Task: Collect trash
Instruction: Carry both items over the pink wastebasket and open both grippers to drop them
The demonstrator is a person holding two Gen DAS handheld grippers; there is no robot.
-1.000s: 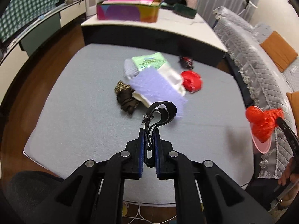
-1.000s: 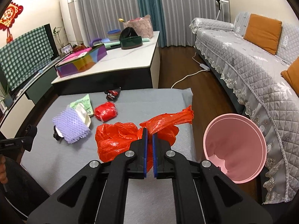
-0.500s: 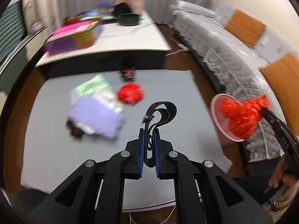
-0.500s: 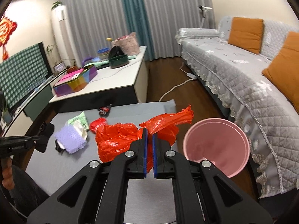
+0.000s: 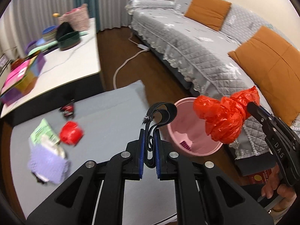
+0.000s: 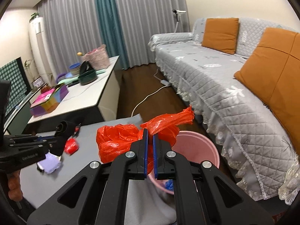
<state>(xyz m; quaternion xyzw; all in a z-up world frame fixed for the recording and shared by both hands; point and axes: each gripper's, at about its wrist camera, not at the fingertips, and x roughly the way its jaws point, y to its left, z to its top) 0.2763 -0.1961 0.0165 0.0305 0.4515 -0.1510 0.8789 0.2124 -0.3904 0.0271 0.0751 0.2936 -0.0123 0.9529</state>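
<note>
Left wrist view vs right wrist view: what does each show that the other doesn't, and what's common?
Only the left wrist view shows the black strap shut in the left claw, a purple scrap inside the pink bin, and the green packet on the grey table.

Only the right wrist view shows the tall white air conditioner, the green checked cloth and something blue in the bin.

Both show the red bag shut in the right claw over the bin, the sofa and the small red wad.
</note>
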